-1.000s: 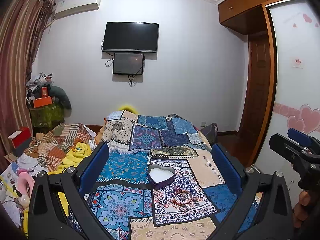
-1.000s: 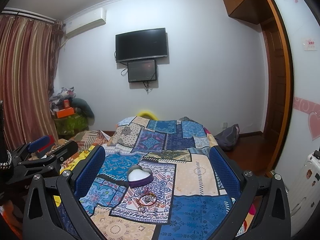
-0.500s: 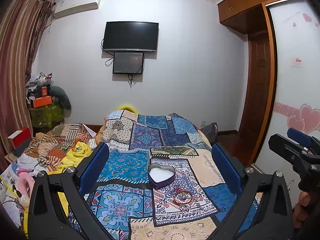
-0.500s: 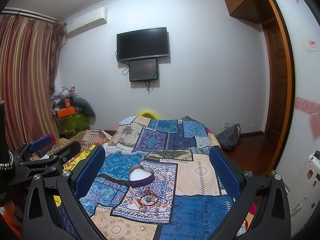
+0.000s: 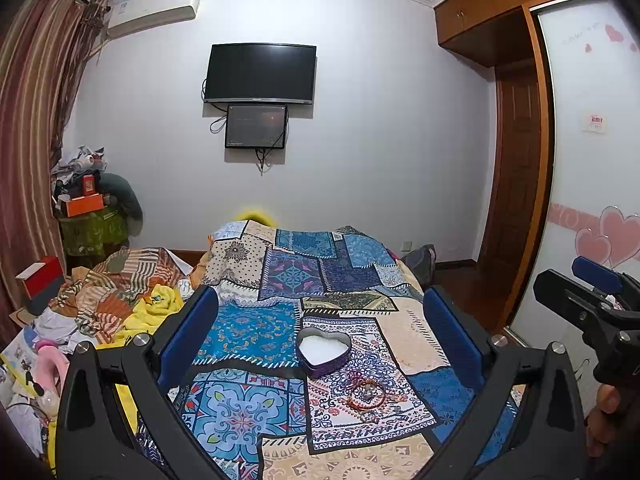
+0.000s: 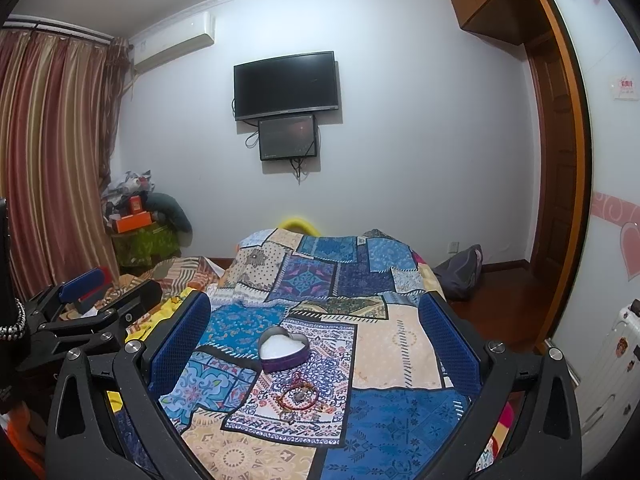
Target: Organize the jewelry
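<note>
A purple heart-shaped box (image 5: 323, 352) with a white lining sits open on the patchwork bedspread (image 5: 248, 332). It also shows in the right wrist view (image 6: 283, 349). A small heap of red and beaded bracelets (image 5: 366, 394) lies just in front of it, also seen from the right wrist (image 6: 298, 396). My left gripper (image 5: 320, 332) is open and empty, held well above and short of the box. My right gripper (image 6: 314, 338) is open and empty, likewise short of the box. Each gripper shows at the edge of the other's view.
A heap of clothes and blankets (image 5: 120, 292) lies left of the bed. A cluttered green stand (image 5: 92, 228) is by the curtain. A dark bag (image 6: 460, 276) sits on the floor at the right. A white suitcase (image 6: 608, 360) stands near the wardrobe.
Both grippers have barely shifted; the views are almost the same. The box and bracelets have not moved.
</note>
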`<state>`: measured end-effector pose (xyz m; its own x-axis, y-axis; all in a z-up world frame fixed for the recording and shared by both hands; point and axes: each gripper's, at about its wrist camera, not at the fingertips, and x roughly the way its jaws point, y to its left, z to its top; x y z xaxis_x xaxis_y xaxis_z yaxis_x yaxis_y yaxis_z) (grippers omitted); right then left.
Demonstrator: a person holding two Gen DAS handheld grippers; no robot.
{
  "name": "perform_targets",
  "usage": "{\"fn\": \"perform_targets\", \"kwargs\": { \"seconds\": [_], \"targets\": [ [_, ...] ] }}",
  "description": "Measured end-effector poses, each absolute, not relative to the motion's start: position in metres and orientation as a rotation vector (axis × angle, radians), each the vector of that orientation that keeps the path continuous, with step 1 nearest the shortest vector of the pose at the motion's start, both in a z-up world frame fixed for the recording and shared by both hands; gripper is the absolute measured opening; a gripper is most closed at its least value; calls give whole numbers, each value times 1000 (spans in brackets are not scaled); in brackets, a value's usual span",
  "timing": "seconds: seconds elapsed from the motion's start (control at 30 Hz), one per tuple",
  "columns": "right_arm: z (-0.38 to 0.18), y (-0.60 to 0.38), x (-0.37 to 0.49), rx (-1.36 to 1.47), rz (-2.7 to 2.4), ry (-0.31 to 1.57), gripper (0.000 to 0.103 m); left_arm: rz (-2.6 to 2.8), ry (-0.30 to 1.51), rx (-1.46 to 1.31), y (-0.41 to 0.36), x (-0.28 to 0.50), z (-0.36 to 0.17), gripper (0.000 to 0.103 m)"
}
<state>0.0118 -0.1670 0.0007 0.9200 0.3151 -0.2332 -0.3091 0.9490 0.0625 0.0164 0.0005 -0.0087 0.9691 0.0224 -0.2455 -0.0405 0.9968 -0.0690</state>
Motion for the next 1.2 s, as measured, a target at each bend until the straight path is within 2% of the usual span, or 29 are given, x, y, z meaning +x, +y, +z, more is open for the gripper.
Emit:
{"fn": "perform_targets", "kwargs": {
  "seconds": [0.83, 1.2],
  "targets": [
    [-12, -171, 31, 42, 309, 314, 103, 32, 292, -59, -2, 34, -17, 103],
    [-62, -191, 84, 73, 242, 518, 103, 10, 471, -51, -5, 91, -68, 103]
  ]
}}
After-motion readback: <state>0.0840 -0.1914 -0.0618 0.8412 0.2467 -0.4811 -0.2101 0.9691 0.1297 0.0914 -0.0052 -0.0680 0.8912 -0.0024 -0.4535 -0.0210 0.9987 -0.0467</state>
